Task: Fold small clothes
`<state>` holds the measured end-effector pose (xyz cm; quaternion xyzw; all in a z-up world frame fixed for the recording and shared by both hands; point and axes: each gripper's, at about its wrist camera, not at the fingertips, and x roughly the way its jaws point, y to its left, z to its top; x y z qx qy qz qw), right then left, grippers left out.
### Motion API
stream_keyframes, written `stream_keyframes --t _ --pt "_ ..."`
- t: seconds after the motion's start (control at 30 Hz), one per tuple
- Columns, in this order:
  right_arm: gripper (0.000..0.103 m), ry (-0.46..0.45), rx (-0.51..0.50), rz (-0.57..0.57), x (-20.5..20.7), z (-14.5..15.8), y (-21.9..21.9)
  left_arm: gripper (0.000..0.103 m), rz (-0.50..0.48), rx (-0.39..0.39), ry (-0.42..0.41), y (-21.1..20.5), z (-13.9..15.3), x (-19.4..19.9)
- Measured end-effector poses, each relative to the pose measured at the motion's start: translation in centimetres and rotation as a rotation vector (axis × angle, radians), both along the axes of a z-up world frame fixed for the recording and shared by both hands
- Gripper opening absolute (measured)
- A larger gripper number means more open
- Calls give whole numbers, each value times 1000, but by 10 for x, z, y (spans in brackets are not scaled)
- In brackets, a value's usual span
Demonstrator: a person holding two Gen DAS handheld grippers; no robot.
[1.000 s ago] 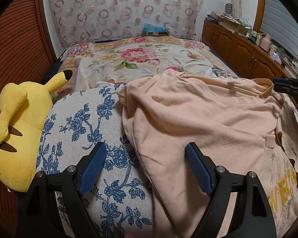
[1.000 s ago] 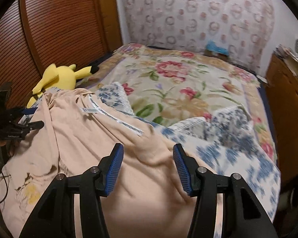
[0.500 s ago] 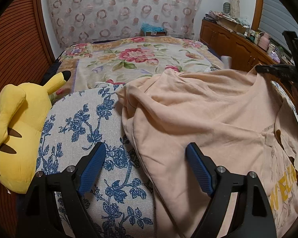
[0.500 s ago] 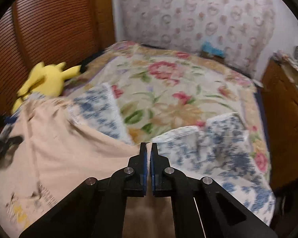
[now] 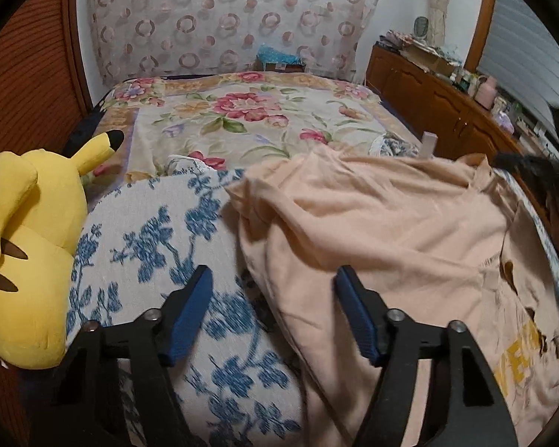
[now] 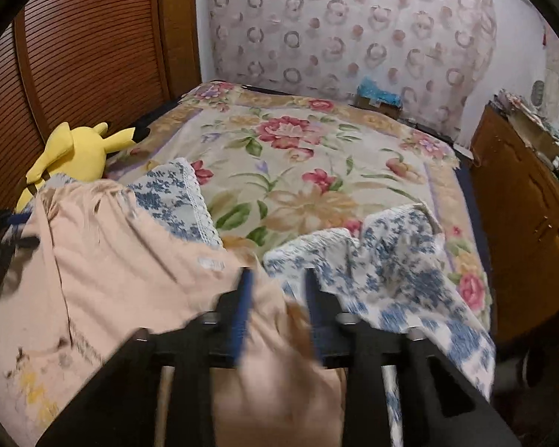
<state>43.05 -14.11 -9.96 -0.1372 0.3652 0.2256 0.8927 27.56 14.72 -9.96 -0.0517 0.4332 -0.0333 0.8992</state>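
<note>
Moved: right claw [image 6: 275, 298] – it was pressed together half a second ago on the shirt's far edge, and now its jaws are opening, blurred, with peach cloth loose between them and no pad pressing on it.
Left claw: left claw [image 5: 272, 313] – jaws closing from the wider spread of a second ago, not yet pinching; the shirt's side edge lies between the blue pads.
Shirt: peach shirt [image 5: 391, 231] lies rumpled on the blue-flowered cloth [image 5: 141, 238] at the near end of the bed [image 5: 242, 119]; yellow lettering shows at its right, and its collar end is near the right claw in the left view.
Shirt, right view: neck label faces up and the hem side runs off to the left; the fold looks loose and lumpy.
Meaning: right side just let go, so that pull or fold looks done; left side is about to take its edge, probably the next fold.
Stage: early, shirt far from a neat packet.
Bystander: yellow plush toy [image 5: 22, 246] sits at the left, well apart from the shirt.
</note>
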Motion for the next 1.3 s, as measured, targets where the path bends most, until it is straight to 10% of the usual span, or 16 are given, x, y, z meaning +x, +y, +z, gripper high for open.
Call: stream_keyframes --t 0.13,1.07,1.17,1.3 --pt "55 20 7 -19 -25 -4 -24 63 17 -16 3 11 2 11" --pt "55 101 19 -92 -39 -22 -57 36 -40 1 3 2 -1 37" --pt "28 111 25 -48 -35 -24 -55 10 -60 -41 14 1 -1 40" --pt "8 117 27 9 -38 -21 -43 9 -80 -95 -58 -5 18 23"
